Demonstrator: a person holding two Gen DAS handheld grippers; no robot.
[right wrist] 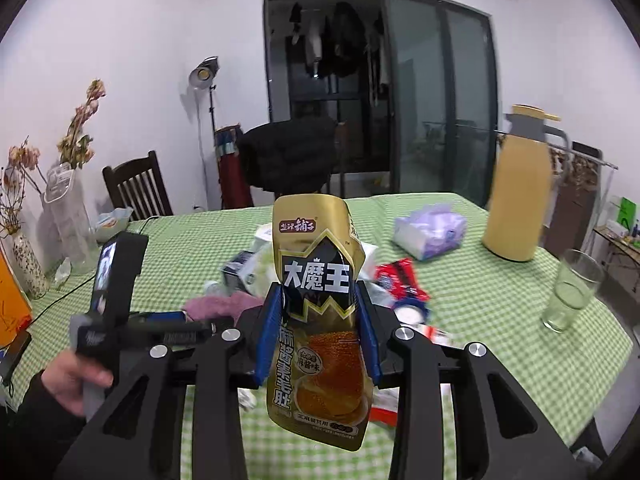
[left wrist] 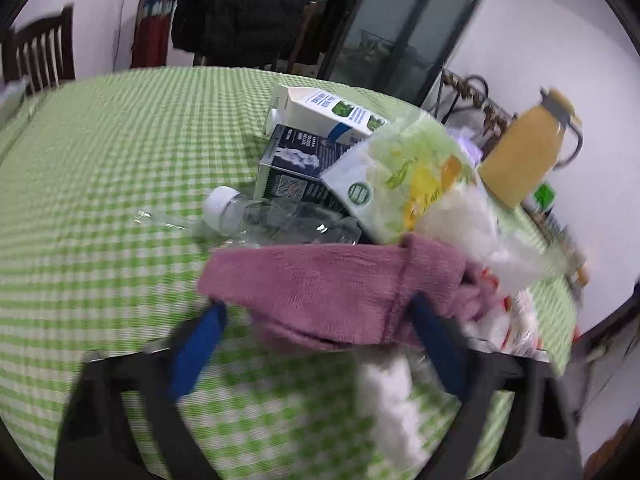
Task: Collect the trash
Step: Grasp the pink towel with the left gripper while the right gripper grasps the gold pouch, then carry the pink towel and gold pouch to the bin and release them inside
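Right gripper [right wrist: 318, 320] clamping gold snack pouch [right wrist: 316, 320] above checked table [right wrist: 480, 300], left gripper [left wrist: 316, 312] jaws closing on purple cloth [left wrist: 320, 288], plastic bottle [left wrist: 256, 216] lying beyond

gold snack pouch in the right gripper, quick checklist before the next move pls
1. Gold snack pouch clamped between the right gripper pads: ok.
2. Pouch lifted clear of the green checked tablecloth: ok.
3. Left gripper on the purple cloth: cloth lies between its fingers, firm grip cannot tell.
4. Trash bin or bag in view to drop into: not ok, none seen.
5. Drinking glass and yellow thermos jug upright: ok.
6. Other trash collected: not ok, clear plastic bottle and cartons remain.
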